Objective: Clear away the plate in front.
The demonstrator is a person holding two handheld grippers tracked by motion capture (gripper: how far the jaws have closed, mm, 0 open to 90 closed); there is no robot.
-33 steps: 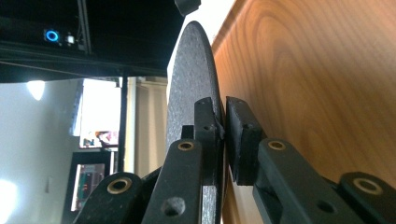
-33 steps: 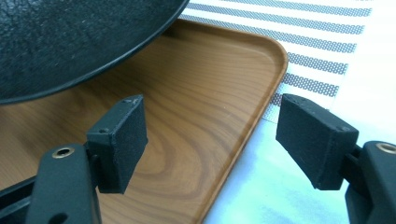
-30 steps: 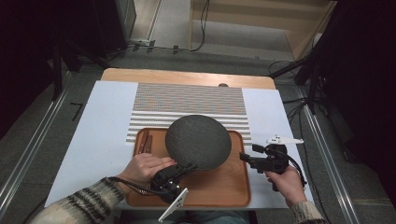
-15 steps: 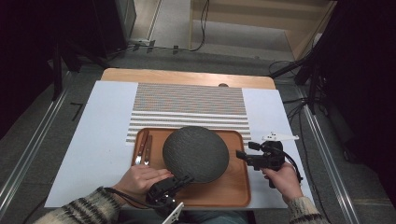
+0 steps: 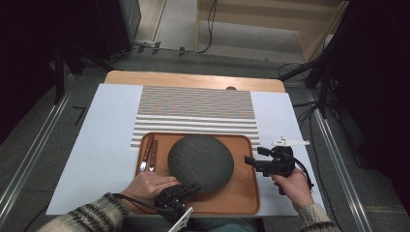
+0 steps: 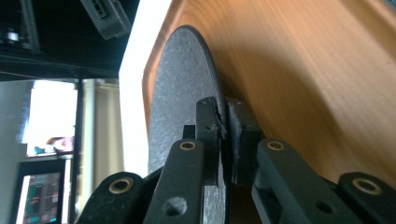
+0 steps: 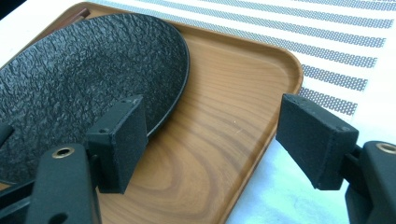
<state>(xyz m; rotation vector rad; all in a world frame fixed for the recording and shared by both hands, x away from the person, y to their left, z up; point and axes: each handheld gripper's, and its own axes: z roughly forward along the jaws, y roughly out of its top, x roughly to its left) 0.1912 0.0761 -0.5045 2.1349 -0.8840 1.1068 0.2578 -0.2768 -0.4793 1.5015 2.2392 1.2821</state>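
Room dim, table evenly lit; left gripper view blurred close, window glare at left.

The right gripper (image 7: 210,140) has its jaws standing wide apart over the wooden tray (image 7: 219,135), nothing between them. The rough black plate (image 7: 84,70) lies on the tray's left part. Past the tray's far edge lies a striped mat (image 7: 327,42).

Dim room; grey floor (image 5: 58,92) with cables (image 5: 211,29), metal rails (image 5: 29,159) flanking worktop (image 5: 193,80), pale wooden furniture (image 5: 270,24) behind
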